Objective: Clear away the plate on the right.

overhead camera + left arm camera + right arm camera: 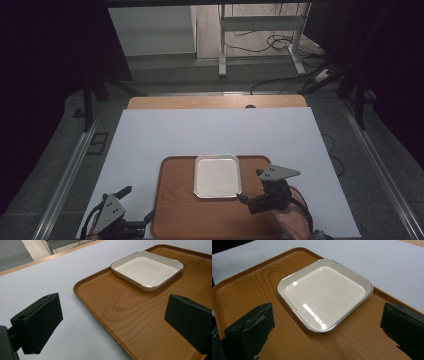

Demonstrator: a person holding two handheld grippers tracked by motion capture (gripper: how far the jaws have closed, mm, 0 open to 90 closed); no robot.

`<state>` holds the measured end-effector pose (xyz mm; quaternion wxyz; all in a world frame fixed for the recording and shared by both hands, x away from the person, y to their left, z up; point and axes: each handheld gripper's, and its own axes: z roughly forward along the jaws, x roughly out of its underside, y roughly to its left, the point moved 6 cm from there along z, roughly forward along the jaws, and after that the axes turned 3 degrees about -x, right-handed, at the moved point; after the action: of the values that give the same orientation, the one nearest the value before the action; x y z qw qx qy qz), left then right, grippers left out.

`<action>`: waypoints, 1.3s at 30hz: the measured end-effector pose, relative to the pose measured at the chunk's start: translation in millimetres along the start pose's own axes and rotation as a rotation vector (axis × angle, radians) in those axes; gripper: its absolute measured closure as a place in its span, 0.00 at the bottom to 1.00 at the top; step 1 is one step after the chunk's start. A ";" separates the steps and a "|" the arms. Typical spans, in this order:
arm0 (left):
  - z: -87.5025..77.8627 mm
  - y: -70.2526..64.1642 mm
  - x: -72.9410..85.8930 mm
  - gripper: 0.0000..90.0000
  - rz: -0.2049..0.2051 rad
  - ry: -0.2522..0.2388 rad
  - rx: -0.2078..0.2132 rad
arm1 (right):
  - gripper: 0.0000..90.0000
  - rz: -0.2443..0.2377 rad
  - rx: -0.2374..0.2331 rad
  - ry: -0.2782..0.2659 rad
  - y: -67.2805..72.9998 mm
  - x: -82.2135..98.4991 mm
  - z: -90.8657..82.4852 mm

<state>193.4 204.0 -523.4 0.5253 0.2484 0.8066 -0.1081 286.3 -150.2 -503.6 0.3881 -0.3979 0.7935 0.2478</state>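
Observation:
A square cream plate (217, 176) with a thin metallic rim lies empty on the far middle of a brown wooden tray (175, 205). My left gripper (137, 204) is at the tray's near left corner, open and holding nothing. In the left gripper view its jaws (115, 320) straddle the tray's left edge (82, 290), with the plate (147, 270) farther off. My right gripper (250, 186) hovers just right of the plate, over the tray, also open. The right gripper view looks across the tray (249, 290) onto the plate (324, 293), which lies ahead of the spread jaws (327, 332).
The tray rests on a white sheet (215, 130) covering a wooden table (215, 102). Beyond the table, a metal stand (260, 25) and cables (280, 42) sit on the floor. Rails run along both sides of the table.

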 end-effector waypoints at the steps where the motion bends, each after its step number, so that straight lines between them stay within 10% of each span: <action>1: 0.1 0.0 0.1 0.01 0.001 0.000 0.001 | 0.00 0.003 -0.003 -0.003 0.1 0.3 -1.0; 39: -0.8 1.7 1.1 0.00 0.014 -0.003 -0.012 | 0.00 0.038 0.119 -0.081 -6.6 17.0 -42.4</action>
<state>193.3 206.1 -523.9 0.5288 0.2509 0.8046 -0.1001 267.5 -191.2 -493.6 0.4381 -0.3485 0.7980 0.2233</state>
